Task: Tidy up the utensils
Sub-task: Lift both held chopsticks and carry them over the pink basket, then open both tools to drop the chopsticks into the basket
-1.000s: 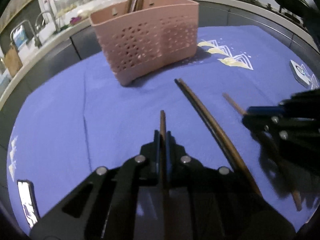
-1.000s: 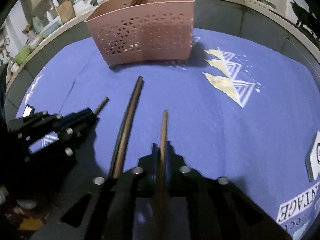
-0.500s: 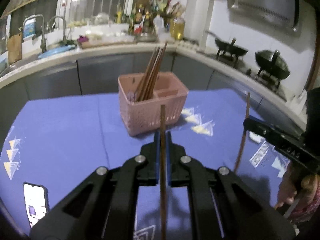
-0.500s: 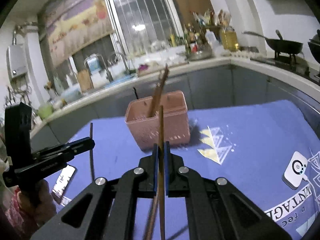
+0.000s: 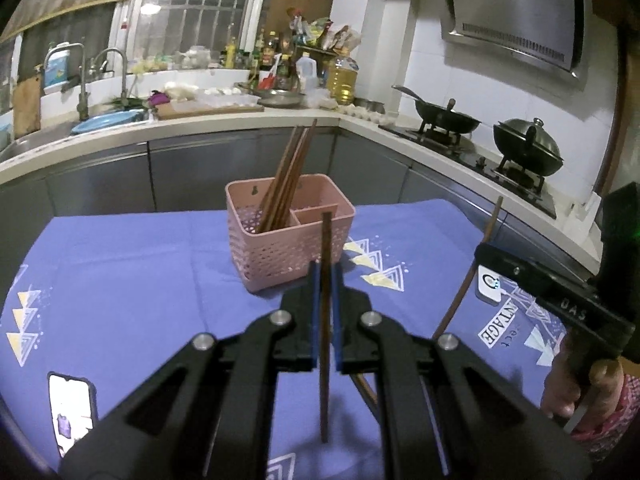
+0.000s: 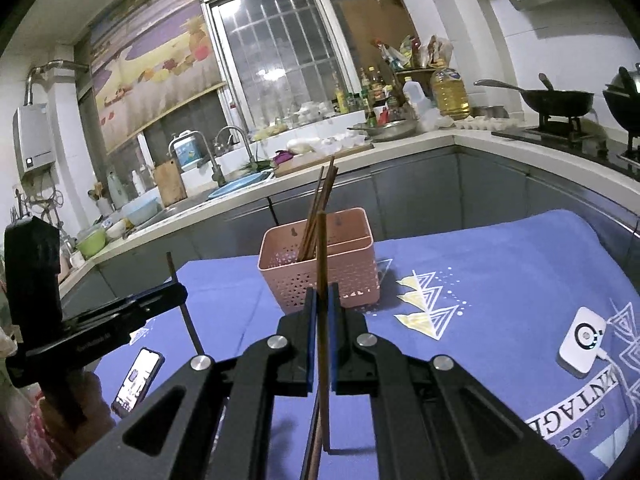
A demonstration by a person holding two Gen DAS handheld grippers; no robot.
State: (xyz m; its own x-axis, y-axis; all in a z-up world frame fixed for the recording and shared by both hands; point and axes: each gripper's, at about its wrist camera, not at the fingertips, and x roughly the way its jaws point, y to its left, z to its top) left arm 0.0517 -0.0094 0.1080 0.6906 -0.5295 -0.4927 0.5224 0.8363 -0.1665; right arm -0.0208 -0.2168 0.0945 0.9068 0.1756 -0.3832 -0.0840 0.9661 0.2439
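Note:
A pink perforated utensil basket (image 5: 288, 236) stands on the blue tablecloth and holds several brown chopsticks (image 5: 286, 176) in its left compartment. It also shows in the right wrist view (image 6: 320, 264). My left gripper (image 5: 325, 280) is shut on a brown chopstick (image 5: 325, 320), held upright above the table in front of the basket. My right gripper (image 6: 322, 300) is shut on another brown chopstick (image 6: 322, 280), also upright. In the left wrist view my right gripper (image 5: 486, 254) and its chopstick (image 5: 476, 268) are at the right. More chopsticks (image 5: 366, 392) lie on the cloth below.
A phone (image 5: 72, 408) lies on the blue cloth (image 5: 120, 280) at the left front. A white device (image 6: 582, 340) sits on the cloth at the right. A kitchen counter with sink, bottles and woks runs behind the table.
Both grippers have lifted their chopsticks off the cloth and swung them from flat to upright. The view now looks down on the basket from farther back.

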